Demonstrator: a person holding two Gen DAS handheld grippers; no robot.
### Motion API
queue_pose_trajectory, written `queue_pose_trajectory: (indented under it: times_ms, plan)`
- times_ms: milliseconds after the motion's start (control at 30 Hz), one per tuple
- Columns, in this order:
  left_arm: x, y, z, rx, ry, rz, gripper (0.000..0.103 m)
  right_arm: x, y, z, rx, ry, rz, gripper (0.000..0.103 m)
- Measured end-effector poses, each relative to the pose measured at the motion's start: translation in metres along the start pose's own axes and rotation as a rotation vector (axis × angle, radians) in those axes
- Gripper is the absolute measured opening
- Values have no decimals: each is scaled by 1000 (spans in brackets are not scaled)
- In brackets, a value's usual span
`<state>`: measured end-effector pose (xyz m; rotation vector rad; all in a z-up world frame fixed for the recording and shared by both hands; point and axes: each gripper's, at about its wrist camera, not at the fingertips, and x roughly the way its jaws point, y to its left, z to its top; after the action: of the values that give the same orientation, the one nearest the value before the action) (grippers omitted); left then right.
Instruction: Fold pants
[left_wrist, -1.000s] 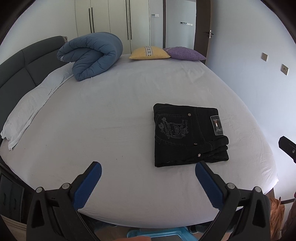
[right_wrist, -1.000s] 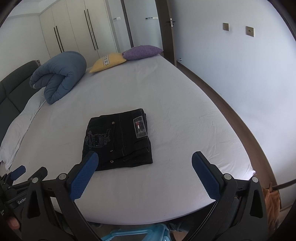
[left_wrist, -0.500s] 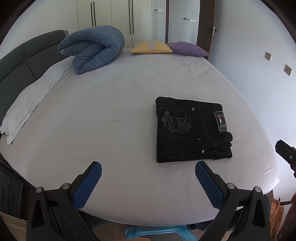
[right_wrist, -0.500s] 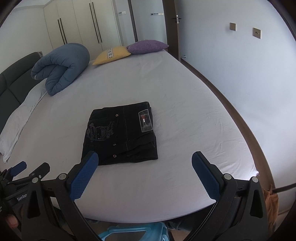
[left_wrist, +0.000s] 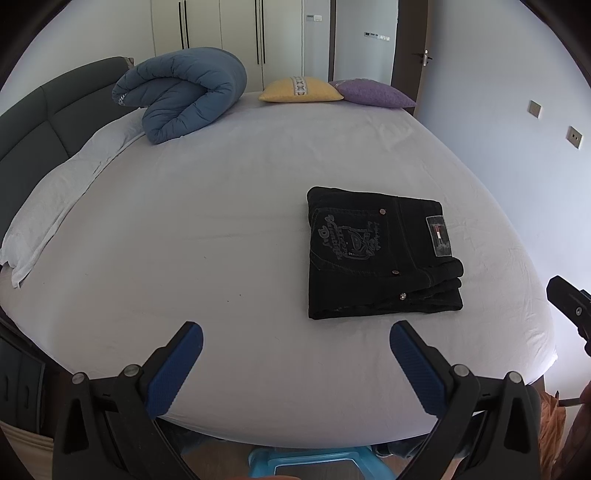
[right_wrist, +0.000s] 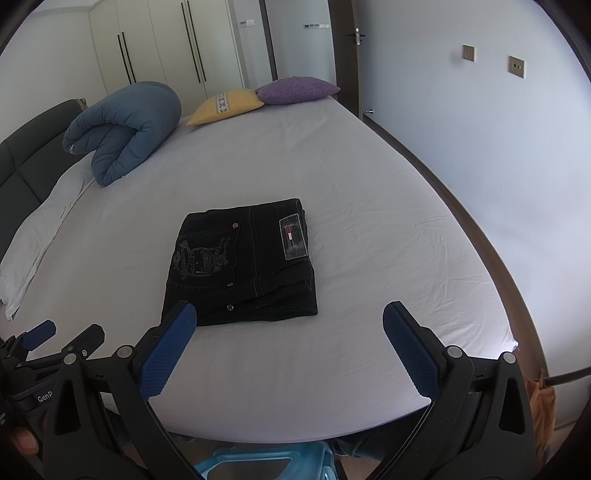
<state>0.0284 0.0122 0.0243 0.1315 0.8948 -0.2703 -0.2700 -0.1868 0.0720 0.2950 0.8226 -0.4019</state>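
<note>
Black pants (left_wrist: 380, 254) (right_wrist: 242, 262) lie folded into a compact rectangle on the white bed sheet (left_wrist: 221, 221) (right_wrist: 369, 240), back pocket embroidery and a waistband label facing up. My left gripper (left_wrist: 295, 341) hovers open over the near edge of the bed, just left of and nearer than the pants, holding nothing. My right gripper (right_wrist: 290, 323) is also open and empty, above the near edge; its left finger overlaps the pants' near left corner in view. The right gripper's body shows at the right edge of the left wrist view.
A rolled blue duvet (left_wrist: 181, 94) (right_wrist: 122, 129), a yellow cushion (left_wrist: 301, 88) and a purple cushion (left_wrist: 373, 92) sit at the far side. White pillow (left_wrist: 55, 192) and dark headboard (left_wrist: 44, 110) on the left. A blue plastic stool (left_wrist: 314, 461) stands below the near edge.
Both cameras have risen and pulled back a little; the pants sit slightly lower in view. Both grippers stay open and the pants have not moved.
</note>
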Motion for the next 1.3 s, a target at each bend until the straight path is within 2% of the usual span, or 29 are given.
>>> queue_pose_trajectory:
  times_ms: [1300]
  plan:
    - [1,-2,-2,5,3,-1,103,-1,3,-2,2,0,-1,103]
